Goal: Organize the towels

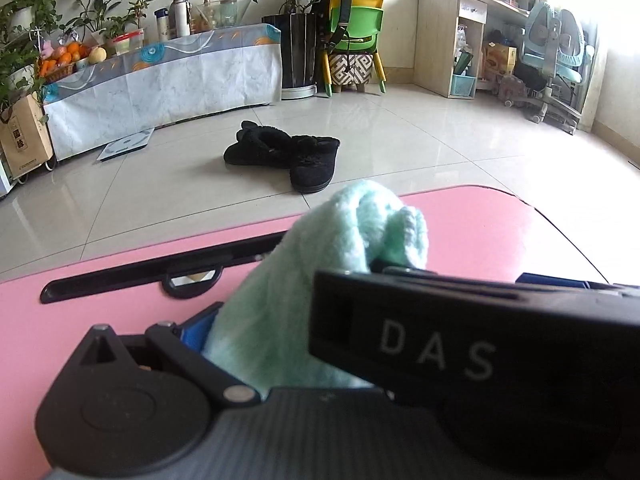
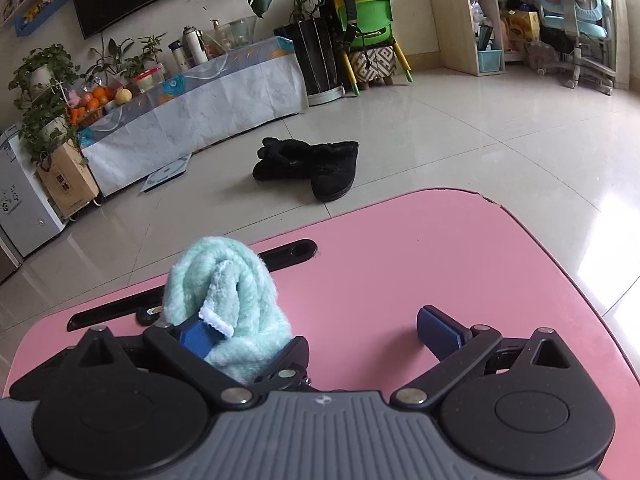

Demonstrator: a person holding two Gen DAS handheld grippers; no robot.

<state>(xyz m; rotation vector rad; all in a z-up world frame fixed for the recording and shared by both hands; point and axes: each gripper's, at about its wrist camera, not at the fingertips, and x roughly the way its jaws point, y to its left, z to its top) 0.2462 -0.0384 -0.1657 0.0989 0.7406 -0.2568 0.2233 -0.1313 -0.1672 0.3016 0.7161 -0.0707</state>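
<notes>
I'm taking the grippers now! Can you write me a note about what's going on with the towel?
Right gripper: fingers wide open; the rolled mint towel leans against its left finger.
Left gripper: the towel is at its fingers, but a black part blocks the view, so its grip is unclear.
The towel is bunched up over the pink table.
Left to do: tidy it and put it down neatly.

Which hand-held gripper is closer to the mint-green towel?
Left, by a little. The towel rises from deep between the fingers of the left hand-held gripper. The right hand-held gripper is open, and the towel rests against only its left finger.
</notes>
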